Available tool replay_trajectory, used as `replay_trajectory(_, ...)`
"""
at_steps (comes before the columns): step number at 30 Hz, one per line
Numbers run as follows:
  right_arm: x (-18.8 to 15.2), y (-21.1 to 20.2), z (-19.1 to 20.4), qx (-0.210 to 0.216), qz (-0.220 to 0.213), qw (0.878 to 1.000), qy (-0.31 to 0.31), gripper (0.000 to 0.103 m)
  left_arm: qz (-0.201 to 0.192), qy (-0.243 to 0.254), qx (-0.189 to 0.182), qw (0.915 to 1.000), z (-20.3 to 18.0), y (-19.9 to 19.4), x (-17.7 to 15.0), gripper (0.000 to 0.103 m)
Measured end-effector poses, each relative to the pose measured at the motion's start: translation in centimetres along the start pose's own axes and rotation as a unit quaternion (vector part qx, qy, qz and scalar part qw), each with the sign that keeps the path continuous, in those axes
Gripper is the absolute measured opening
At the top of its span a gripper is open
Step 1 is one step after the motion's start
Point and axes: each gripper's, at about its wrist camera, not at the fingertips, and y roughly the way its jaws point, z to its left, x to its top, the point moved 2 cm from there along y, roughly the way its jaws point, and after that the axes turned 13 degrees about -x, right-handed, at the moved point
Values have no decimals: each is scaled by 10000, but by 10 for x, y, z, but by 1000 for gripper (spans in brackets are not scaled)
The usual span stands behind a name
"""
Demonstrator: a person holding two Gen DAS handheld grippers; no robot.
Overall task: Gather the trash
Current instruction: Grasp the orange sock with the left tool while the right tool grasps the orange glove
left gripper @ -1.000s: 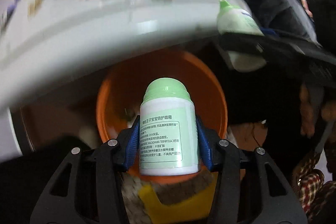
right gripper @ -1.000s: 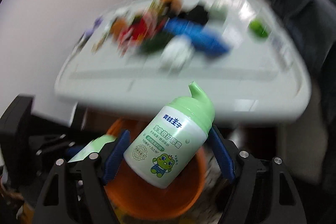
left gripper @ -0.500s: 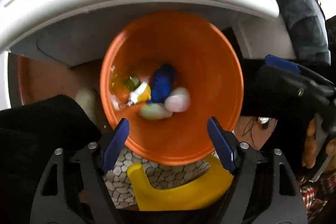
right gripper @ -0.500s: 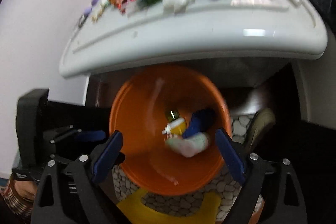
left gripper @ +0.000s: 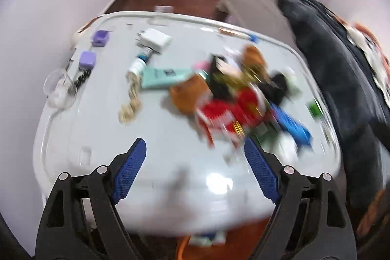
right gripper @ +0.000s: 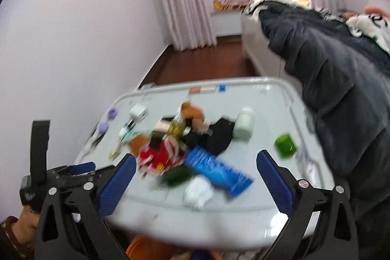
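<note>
Left wrist view
- left hand-held gripper [left gripper: 195, 167]: released, nothing between the blue pads; its jaws have just been opening.
- table [left gripper: 102, 133]: white, spread ahead of and below the jaws, badly blurred.
- trash heap [left gripper: 234, 99]: red, brown and black wrappers piled ahead and to the right of the jaw gap; this is the task's thing still to be gathered.
- blue packet [left gripper: 292, 126]: at the heap's right side, long axis slanting from upper left to lower right, just beyond the right pad.
- orange bin [left gripper: 185, 245]: only a sliver shows, under the table's near edge, below the gripper.

Right wrist view
- right hand-held gripper [right gripper: 195, 184]: released and empty, jaws spread wide; they have just been opening.
- blue packet [right gripper: 217, 169]: lies almost straight ahead between the pads, long axis slanting from upper left to lower right across the gap.
- white crumpled wad [right gripper: 197, 191]: just nearer than the packet, close to the table's front edge.
- green jar [right gripper: 285, 145]: to the right, apart from the heap.
- pale bottle [right gripper: 243, 126]: farther back, right of the heap.
- nearer hand, as a judgement: the right one, since the packet and wad sit within its jaw line, while from the left they lie off to the right.
</note>
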Motion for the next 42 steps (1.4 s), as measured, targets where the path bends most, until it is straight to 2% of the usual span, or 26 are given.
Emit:
replay_trajectory(3,-17,19,0,-16,40,10000,-7,97,-51,-401,279,9988,16,29,21,81)
replay_trajectory(7,-31,39,4,16,366,9992,-136,97,15,-495,540,9973,25,57,34,79)
replay_trajectory(14,-36,34,11,0,197,9990,-397,97,37,-555,648,9963,34,80,39,79)
replay_trajectory(17,-38,34,15,-11,191,9987,-480,97,8,-337,592,9977,31,87,39,53)
replay_trajectory(18,-38,35,16,-15,205,9985,-513,97,26,-205,441,9988,25,91,41,27)
replay_trajectory(19,-39,35,16,-26,204,9984,-535,96,54,-27,457,9989,19,90,41,25)
replay_trajectory(22,-38,36,16,-90,164,9982,-577,93,-4,201,511,9985,12,79,37,23)
replay_trajectory(26,-23,42,13,-119,195,9984,-513,93,-161,-7,146,9998,12,42,28,23)
replay_trajectory(29,-1,56,19,-59,322,9981,-515,93,-425,127,-25,9990,4,12,17,23)
replay_trajectory(32,28,96,37,-7,497,9974,-531,91,-581,253,-158,9979,-2,9,13,23)
replay_trajectory(36,52,159,63,-33,860,9947,-568,74,-465,398,-338,9976,-8,16,10,24)
replay_trajectory(41,53,221,81,-250,1310,9870,-898,70,-426,522,-443,9967,-10,11,5,24)
replay_trajectory(42,50,233,81,-217,1467,9849,-895,64,-449,545,-450,9965,-10,10,6,24)
